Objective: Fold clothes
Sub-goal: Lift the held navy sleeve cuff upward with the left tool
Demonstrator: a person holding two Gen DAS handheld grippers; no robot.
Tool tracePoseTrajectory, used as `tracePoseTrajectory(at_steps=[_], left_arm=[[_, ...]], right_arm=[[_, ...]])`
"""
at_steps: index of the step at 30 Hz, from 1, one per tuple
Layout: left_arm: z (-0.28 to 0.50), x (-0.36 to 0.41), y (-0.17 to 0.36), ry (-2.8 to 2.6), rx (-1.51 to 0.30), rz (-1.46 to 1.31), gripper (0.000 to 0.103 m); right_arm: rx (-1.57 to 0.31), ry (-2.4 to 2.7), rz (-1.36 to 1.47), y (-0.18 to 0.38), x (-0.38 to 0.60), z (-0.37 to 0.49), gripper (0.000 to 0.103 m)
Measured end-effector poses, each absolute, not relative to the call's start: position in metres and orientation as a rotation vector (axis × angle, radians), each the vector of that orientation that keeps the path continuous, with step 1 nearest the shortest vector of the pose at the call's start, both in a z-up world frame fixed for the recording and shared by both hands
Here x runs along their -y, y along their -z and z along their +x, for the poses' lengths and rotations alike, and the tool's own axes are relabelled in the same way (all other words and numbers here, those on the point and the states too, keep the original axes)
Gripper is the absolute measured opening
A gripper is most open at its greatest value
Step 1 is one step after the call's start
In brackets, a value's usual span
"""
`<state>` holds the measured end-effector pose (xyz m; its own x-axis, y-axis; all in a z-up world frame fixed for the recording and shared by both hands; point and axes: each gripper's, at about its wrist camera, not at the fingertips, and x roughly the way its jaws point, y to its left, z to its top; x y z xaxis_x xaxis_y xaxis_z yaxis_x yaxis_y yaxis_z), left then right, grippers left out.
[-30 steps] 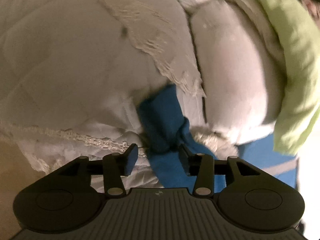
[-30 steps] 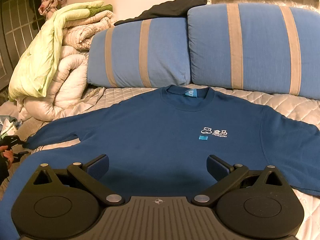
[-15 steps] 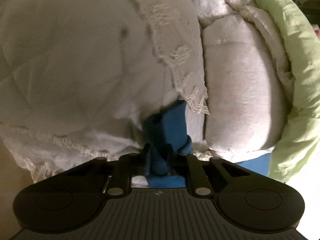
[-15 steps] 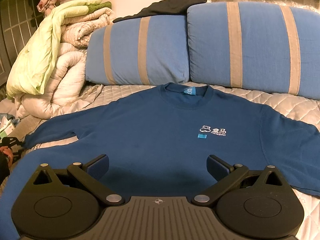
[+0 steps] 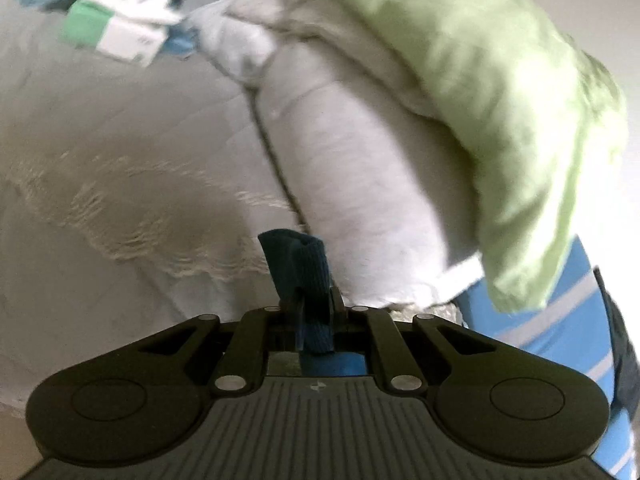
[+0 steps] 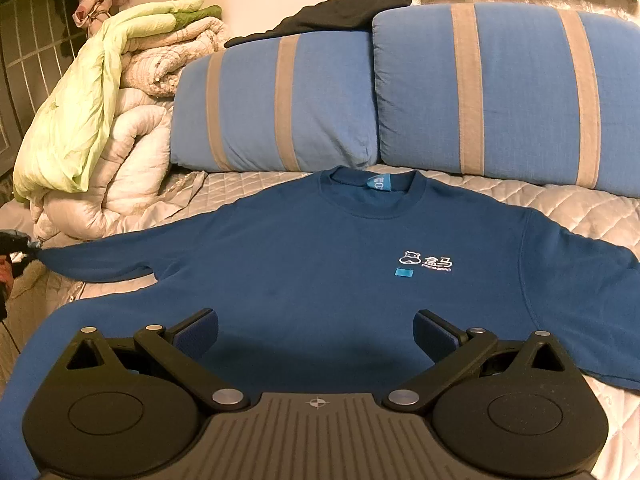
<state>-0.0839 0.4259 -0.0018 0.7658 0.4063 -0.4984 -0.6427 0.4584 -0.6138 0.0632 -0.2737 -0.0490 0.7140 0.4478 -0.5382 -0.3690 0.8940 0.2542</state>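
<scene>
Nothing is folded yet: the sweatshirt (image 6: 320, 264) is spread flat on the bed (image 6: 580, 212); its cuff (image 5: 304, 268), at nine o'clock, is clamped, seemingly firmly, by the left hand-held gripper (image 5: 310, 304), while the right hand-held gripper (image 6: 316, 330) is held apart

Sweatshirt (image 6: 328, 264): flat on quilted bed (image 6: 580, 208), collar toward 2 pillows (image 6: 280, 104) behind it, sleeves out to either side. Rolled duvet (image 6: 120, 168): left of pillows, light sheet (image 6: 76, 120) draped over it. Dark garment (image 6: 332, 10): on left pillow. Left sleeve cuff (image 5: 306, 268): between left gripper (image 5: 310, 300) jaws, just before duvet.
</scene>
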Motion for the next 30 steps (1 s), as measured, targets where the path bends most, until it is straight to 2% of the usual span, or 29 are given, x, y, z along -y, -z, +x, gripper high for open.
tracePoseTrajectory(at_steps=[16,30], left_arm=[[-0.05,-0.357,-0.059,-0.576,-0.267,-0.632,0.011],[0.005,-0.283,-0.082,-0.415,-0.297,-0.426,0.011]], right_arm=[[-0.679,-0.471,0.095,0.05,0.266,0.069,0.103],[-0.641,-0.448,0.097,0.048,0.269,0.062,0.103]])
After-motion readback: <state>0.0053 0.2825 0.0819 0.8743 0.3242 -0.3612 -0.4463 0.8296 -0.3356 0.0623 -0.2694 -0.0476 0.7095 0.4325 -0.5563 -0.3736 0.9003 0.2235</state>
